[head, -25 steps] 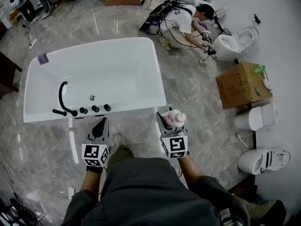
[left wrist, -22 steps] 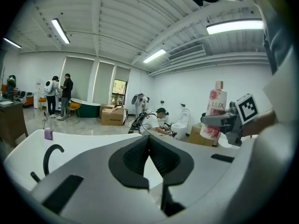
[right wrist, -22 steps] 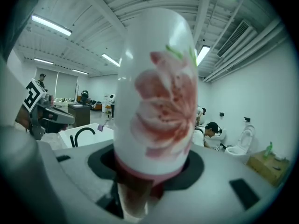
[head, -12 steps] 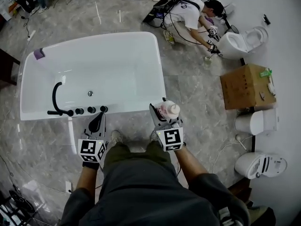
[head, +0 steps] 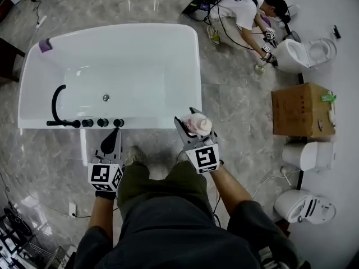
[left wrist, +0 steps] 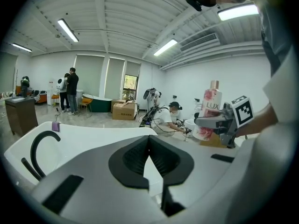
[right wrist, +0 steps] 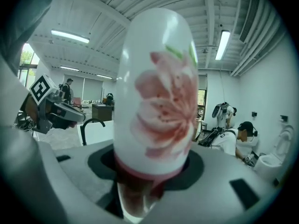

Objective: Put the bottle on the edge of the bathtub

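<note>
The bottle (head: 197, 124) is white with a pink flower print and a pale cap. It stands upright in my right gripper (head: 188, 120), whose jaws are shut on its lower body, just in front of the near right corner of the white bathtub (head: 168, 123). In the right gripper view the bottle (right wrist: 156, 101) fills the middle, above the jaws of the right gripper (right wrist: 148, 181). My left gripper (head: 115, 133) is shut and empty, pointing at the near rim by the knobs. The left gripper view shows the left gripper (left wrist: 149, 143) with pads together, the bottle (left wrist: 210, 110) at the right, and the tub rim (left wrist: 93, 133) ahead.
A black faucet (head: 56, 102) and three black knobs (head: 102, 122) sit on the tub's near rim. A purple item (head: 45, 45) lies on its far left corner. At the right are a cardboard box (head: 303, 110), toilets (head: 305, 154), and a person (head: 244, 10) crouching among cables.
The tub has come closer below me. My right gripper has carried the bottle left and forward to the tub's near right corner. The left gripper stays shut by the knobs.
</note>
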Demonstrator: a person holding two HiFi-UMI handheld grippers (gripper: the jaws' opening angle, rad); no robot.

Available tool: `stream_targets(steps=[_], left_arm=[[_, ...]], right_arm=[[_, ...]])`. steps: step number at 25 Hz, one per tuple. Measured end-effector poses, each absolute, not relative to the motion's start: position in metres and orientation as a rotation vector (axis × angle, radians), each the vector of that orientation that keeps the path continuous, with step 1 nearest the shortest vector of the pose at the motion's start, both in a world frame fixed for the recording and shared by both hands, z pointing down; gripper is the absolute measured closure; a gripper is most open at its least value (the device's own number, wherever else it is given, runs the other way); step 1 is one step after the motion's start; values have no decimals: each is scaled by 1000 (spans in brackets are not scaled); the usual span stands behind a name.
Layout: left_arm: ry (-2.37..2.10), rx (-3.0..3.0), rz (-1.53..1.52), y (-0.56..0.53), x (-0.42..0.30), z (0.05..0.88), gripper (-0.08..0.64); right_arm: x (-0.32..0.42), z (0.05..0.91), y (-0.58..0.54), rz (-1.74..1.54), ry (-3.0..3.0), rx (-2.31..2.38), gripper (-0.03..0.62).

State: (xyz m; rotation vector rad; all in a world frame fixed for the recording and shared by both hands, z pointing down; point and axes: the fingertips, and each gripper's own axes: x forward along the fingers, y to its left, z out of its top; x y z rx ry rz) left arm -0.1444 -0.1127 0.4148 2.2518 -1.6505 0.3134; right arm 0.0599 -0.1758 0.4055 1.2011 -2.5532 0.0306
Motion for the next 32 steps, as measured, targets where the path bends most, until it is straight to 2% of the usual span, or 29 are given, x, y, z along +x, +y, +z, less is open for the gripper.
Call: stream_targets(steps=[19, 32], left_arm=[[-1661, 2211, 355, -104, -147, 589, 558], [-1647, 2175, 383, -102, -138, 679, 558]], right_arm=[[26, 590, -171, -77, -2662, 851, 371], [14, 687, -169, -115, -2680, 568, 371]])
